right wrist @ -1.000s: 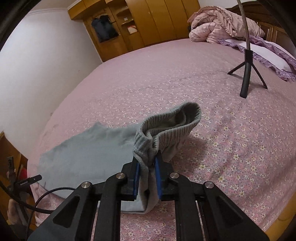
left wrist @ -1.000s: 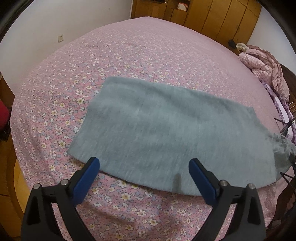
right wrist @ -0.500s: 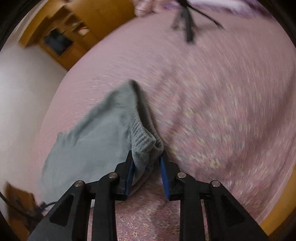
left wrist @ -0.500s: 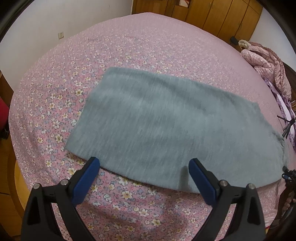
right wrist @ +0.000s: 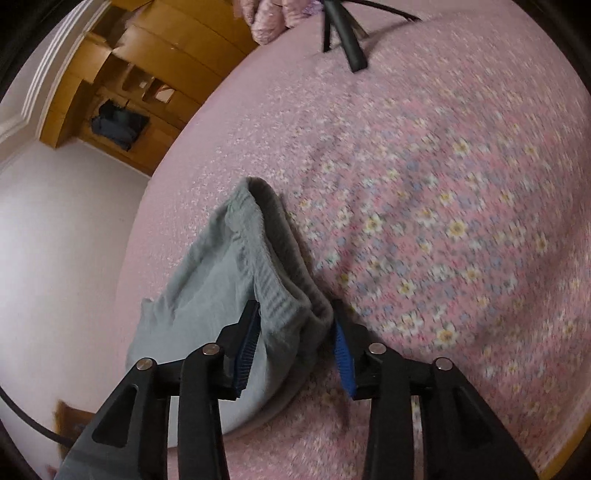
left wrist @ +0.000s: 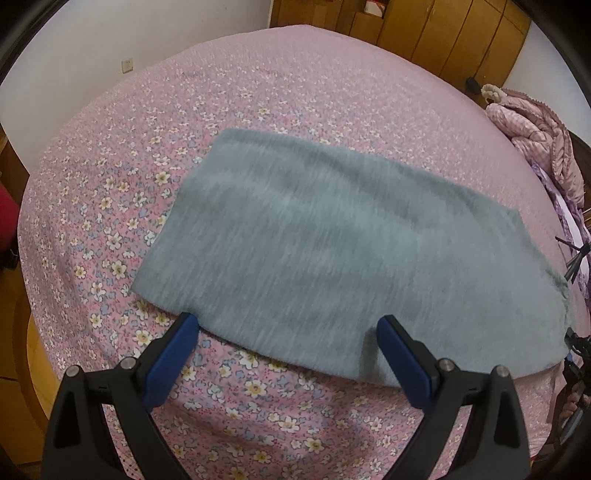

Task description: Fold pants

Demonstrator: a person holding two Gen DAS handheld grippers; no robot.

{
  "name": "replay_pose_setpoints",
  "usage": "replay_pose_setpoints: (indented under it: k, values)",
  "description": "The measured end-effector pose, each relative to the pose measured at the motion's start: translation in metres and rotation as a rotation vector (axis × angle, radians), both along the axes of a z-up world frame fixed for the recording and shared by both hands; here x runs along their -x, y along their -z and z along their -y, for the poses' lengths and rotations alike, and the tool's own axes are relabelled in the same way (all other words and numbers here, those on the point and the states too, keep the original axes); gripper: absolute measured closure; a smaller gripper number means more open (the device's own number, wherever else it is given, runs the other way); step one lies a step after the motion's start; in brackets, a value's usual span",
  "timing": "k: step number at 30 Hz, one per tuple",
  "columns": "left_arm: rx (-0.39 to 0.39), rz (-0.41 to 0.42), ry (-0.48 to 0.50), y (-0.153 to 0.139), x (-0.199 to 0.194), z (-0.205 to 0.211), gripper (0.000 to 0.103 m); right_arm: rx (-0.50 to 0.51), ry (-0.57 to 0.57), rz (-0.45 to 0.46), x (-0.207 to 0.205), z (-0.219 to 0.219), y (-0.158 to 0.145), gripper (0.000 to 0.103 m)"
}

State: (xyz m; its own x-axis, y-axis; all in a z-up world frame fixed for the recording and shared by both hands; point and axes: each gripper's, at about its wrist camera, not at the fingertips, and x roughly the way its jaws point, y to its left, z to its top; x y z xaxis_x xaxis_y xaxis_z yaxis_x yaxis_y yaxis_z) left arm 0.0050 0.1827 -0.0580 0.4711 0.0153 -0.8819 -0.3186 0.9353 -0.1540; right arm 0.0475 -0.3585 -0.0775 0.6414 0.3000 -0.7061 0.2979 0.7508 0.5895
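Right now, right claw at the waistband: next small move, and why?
Probably finish opening and back the right claw off toward the camera. Its jaws have just been opening; the ribbed waistband sits slack between them, and the gray pants already lie flat on the floral bedspread. The left claw is open and empty.

The pants (left wrist: pixel 351 258) are showing as soft grey knit cloth, matt and slightly fuzzy, with a ribbed waistband (right wrist: pixel 284 295) at six o'clock in the right wrist view. The bed (left wrist: pixel 258 92) is wearing a matt pink cotton-like sheet printed with small flowers. The left tongs (left wrist: pixel 288 350) and right tongs (right wrist: pixel 295 350) are looking like black matt plastic with shiny metal rivets and blue rubbery pads (left wrist: pixel 400 358). The wardrobe (left wrist: pixel 443 33), at twelve o'clock, is gleaming as smooth varnished wood. The quilt (left wrist: pixel 535 144), at two o'clock, is looking like puffy pink fabric. The wall (left wrist: pixel 110 44) is appearing smooth, painted white.
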Motion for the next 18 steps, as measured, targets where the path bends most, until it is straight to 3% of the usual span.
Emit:
replay_pose_setpoints:
  k: [1,5,13,18]
  values:
    - [0.001,0.001,-0.001,-0.001,0.000,0.001,0.004,0.036,-0.007,-0.005,-0.002,-0.004,-0.003,0.065]
    - [0.000,0.021,-0.002,-0.009,0.004,0.001,0.004,0.160,-0.048,0.016,-0.003,-0.023,-0.022,0.083]
    - [-0.035,0.064,0.001,-0.030,0.017,-0.009,0.004,0.327,-0.237,0.173,-0.008,-0.091,-0.087,0.084]
    - [-0.027,0.078,-0.011,-0.032,0.023,-0.017,0.004,0.393,-0.393,0.236,-0.009,-0.151,-0.111,0.084]
